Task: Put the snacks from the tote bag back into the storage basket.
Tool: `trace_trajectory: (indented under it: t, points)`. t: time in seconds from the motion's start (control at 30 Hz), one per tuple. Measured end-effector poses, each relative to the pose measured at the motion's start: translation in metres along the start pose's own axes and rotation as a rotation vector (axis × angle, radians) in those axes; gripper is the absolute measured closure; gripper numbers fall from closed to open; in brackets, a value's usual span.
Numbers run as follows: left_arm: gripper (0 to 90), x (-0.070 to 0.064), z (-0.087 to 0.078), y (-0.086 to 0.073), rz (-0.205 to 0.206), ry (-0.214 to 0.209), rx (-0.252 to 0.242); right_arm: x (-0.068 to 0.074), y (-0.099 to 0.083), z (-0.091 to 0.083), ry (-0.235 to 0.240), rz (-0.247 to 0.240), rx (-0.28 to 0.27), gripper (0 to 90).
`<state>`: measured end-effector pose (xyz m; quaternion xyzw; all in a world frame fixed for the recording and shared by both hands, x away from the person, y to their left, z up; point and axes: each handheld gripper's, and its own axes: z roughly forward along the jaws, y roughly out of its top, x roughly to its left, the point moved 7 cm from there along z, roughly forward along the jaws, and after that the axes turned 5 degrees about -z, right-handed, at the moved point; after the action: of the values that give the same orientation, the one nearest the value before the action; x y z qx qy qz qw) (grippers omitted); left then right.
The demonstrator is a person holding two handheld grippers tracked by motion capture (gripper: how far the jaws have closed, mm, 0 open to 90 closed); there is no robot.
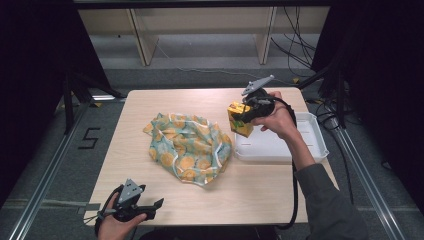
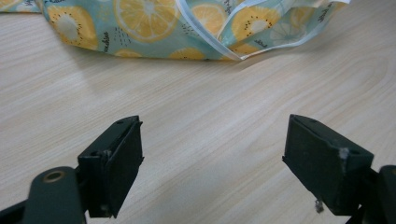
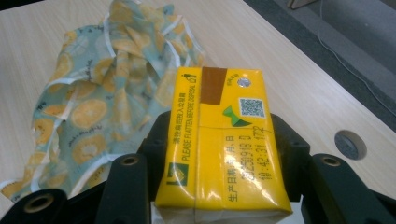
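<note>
A yellow drink carton (image 1: pixel 239 119) hangs in the air over the left end of a white tray (image 1: pixel 310 150), clamped in my right gripper (image 1: pixel 245 117). In the right gripper view the carton (image 3: pixel 224 140) sits between both black jaws, its printed top facing the camera. A crumpled cloth bag with an orange-slice print (image 1: pixel 190 146) lies in the middle of the table, and it appears again behind the carton (image 3: pixel 98 102). My left gripper (image 1: pixel 150 209) rests open near the table's front left edge. Its jaws stand wide apart over bare wood, with the bag's edge (image 2: pixel 187 28) beyond them.
The wooden table (image 1: pixel 150 100) has a round cable hole (image 3: pixel 350 143) near its far right corner. Shelving legs and cables stand on the floor behind the table. A black cable trails from my right gripper down past the table's front right.
</note>
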<state>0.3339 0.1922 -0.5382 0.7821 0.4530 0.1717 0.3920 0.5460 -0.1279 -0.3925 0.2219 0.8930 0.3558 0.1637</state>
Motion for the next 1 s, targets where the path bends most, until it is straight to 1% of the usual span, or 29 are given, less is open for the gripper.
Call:
trace_trajectory:
  t: [0.03,0.07,0.17,0.23,0.3,0.33,0.37,0.4,0.43,0.47,0.5,0.53,0.57,0.6,0.63,0.67,0.7,0.73,0.77,0.8,0.83,0.87,0.9,0.93,0.97,1.0]
  points:
    - [19.0,0.0,0.0,0.0,-0.003,0.001,-0.003,-0.003,-0.004,-0.001,-0.012,0.005,0.005,52.1]
    - [19.0,0.0,0.0,0.0,-0.001,0.0,-0.001,-0.005,-0.007,-0.002,-0.013,0.0,0.004,52.1]
    - [19.0,0.0,0.001,0.0,-0.004,0.002,-0.005,-0.01,-0.017,-0.005,-0.021,0.02,0.01,52.1]
    - [19.0,0.0,0.001,0.0,-0.003,0.002,-0.007,-0.011,-0.023,-0.007,-0.01,0.022,0.017,52.1]
    - [19.1,0.0,0.001,0.0,-0.005,0.001,-0.003,-0.015,-0.028,-0.006,-0.022,0.029,-0.002,52.1]
    - [19.0,0.0,0.001,0.0,-0.002,0.002,-0.003,-0.015,-0.032,-0.006,-0.022,0.028,0.007,52.1]
    - [18.9,0.0,0.001,0.0,-0.002,0.003,-0.003,-0.015,-0.035,-0.006,-0.018,0.039,0.017,52.1]
    - [18.8,0.0,0.001,0.0,0.002,0.005,-0.002,-0.016,-0.037,-0.005,-0.02,0.046,0.014,52.1]
    - [18.8,-0.001,0.001,-0.001,-0.013,0.003,-0.001,-0.017,-0.041,-0.005,-0.018,0.035,0.018,52.1]
    - [18.8,-0.001,0.001,-0.001,-0.01,0.003,-0.001,-0.017,-0.043,-0.004,-0.019,0.051,0.012,52.1]
    - [18.8,-0.001,0.002,0.0,-0.005,0.003,-0.012,-0.016,-0.046,-0.003,-0.013,0.058,0.018,52.1]
    - [18.8,-0.001,0.002,0.0,-0.01,0.003,-0.011,-0.017,-0.049,-0.001,-0.015,0.045,0.011,52.1]
    - [18.8,-0.001,0.003,0.0,-0.014,0.002,-0.017,-0.017,-0.052,-0.001,-0.006,0.045,0.025,52.1]
    - [18.8,-0.001,0.002,0.0,-0.01,0.003,-0.012,-0.016,-0.053,0.001,-0.011,0.053,0.013,52.1]
    - [18.8,-0.001,0.002,0.0,0.0,0.002,-0.006,-0.015,-0.055,0.002,-0.005,0.06,0.013,52.1]
    - [18.8,0.0,0.002,0.0,0.004,0.003,-0.003,-0.016,-0.058,0.004,-0.012,0.055,0.01,52.1]
    - [18.8,-0.001,0.002,0.0,-0.005,0.002,-0.011,-0.014,-0.06,0.005,-0.003,0.068,0.022,52.1]
    - [18.8,-0.001,0.002,0.0,-0.005,0.002,-0.012,-0.016,-0.062,0.007,-0.011,0.051,0.021,52.1]
    - [18.8,-0.001,0.002,0.0,-0.005,0.001,-0.011,-0.015,-0.064,0.008,-0.013,0.066,0.026,52.1]
    - [18.8,-0.001,0.002,0.0,0.0,0.001,-0.007,-0.015,-0.066,0.009,-0.011,0.062,0.022,52.1]
    - [18.8,-0.001,0.002,0.0,-0.005,0.002,-0.01,-0.014,-0.067,0.011,0.0,0.066,0.015,52.1]
    - [18.8,-0.002,0.002,0.0,-0.006,0.003,-0.008,-0.014,-0.069,0.011,0.002,0.061,0.029,52.1]
    - [18.8,0.0,0.003,0.0,0.007,0.008,-0.005,-0.014,-0.07,0.014,0.004,0.058,0.02,52.0]
    - [18.8,-0.002,0.003,0.0,-0.018,0.006,-0.012,-0.014,-0.071,0.017,0.003,0.058,0.009,52.1]
    - [18.8,-0.003,0.003,0.0,-0.018,0.002,-0.01,-0.014,-0.073,0.018,0.002,0.056,0.012,52.1]
    - [18.8,-0.002,0.003,0.0,0.0,0.001,-0.008,-0.013,-0.075,0.02,0.01,0.058,0.01,52.1]
